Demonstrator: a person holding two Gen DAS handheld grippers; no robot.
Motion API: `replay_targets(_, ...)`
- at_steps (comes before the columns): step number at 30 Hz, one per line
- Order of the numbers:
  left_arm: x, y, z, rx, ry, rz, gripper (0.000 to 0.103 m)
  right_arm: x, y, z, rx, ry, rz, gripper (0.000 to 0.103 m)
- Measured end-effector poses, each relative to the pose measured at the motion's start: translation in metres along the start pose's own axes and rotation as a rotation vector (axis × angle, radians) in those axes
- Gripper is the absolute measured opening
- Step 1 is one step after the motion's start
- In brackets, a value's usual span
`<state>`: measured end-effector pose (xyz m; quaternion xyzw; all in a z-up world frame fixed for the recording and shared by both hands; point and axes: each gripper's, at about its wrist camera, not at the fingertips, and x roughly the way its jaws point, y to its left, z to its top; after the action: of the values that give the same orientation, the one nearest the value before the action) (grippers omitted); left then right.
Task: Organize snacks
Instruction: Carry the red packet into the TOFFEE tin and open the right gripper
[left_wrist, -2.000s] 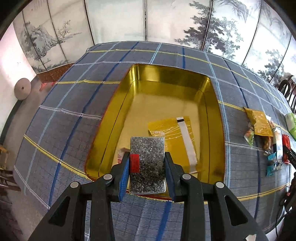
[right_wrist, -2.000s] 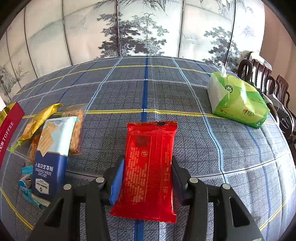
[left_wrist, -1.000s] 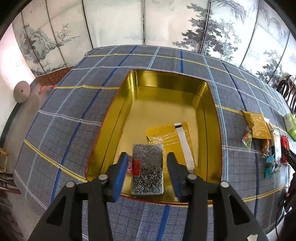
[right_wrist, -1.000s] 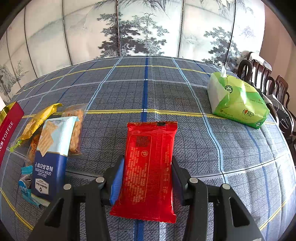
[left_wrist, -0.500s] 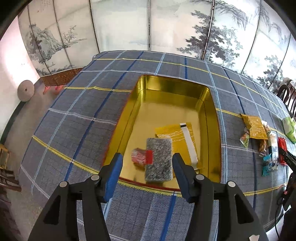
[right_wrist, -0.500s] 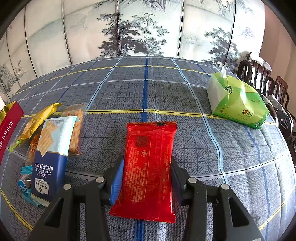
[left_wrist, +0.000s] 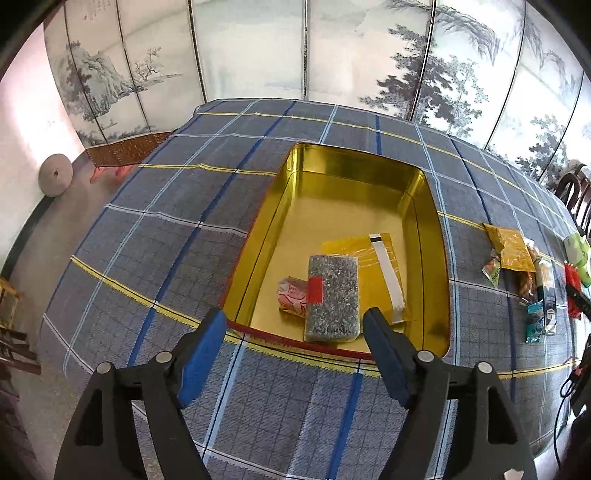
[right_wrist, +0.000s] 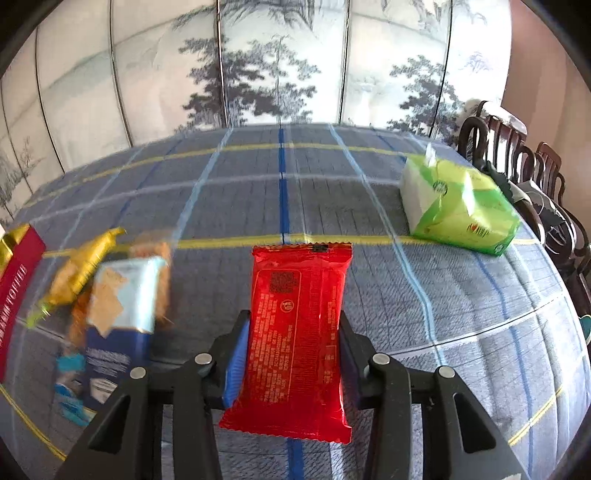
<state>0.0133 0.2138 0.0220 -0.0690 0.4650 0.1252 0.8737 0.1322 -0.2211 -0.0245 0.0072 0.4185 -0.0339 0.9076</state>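
Left gripper (left_wrist: 295, 332) has let go of the speckled grey packet (left_wrist: 332, 297), now lying in the gold tin (left_wrist: 432, 236); its jaws are spreading, empty. Right gripper (right_wrist: 291, 350) is tightening on the red snack pack (right_wrist: 299, 332), likely next for the tin.

Legible markings: none.
Print on the red snack packet (right_wrist: 297, 332), blue cracker pack (right_wrist: 110, 332) and red box (right_wrist: 14, 291) at far left is too blurred to read.
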Motion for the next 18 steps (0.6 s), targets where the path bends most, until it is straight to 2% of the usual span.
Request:
replay_targets(7, -0.003, 0.012, -0.004, -0.029, -0.012, -0.002, 0.076, -0.038, 0.051, 0.018, -0.048, -0.047, 0.097, 0.043)
replay_targets(18, -0.013, 0.051, -0.015, -0.08, -0.026, 0.065, 0.079, -0.068, 0.189, 0.004, -0.216, 0.004, 0.336, 0.043)
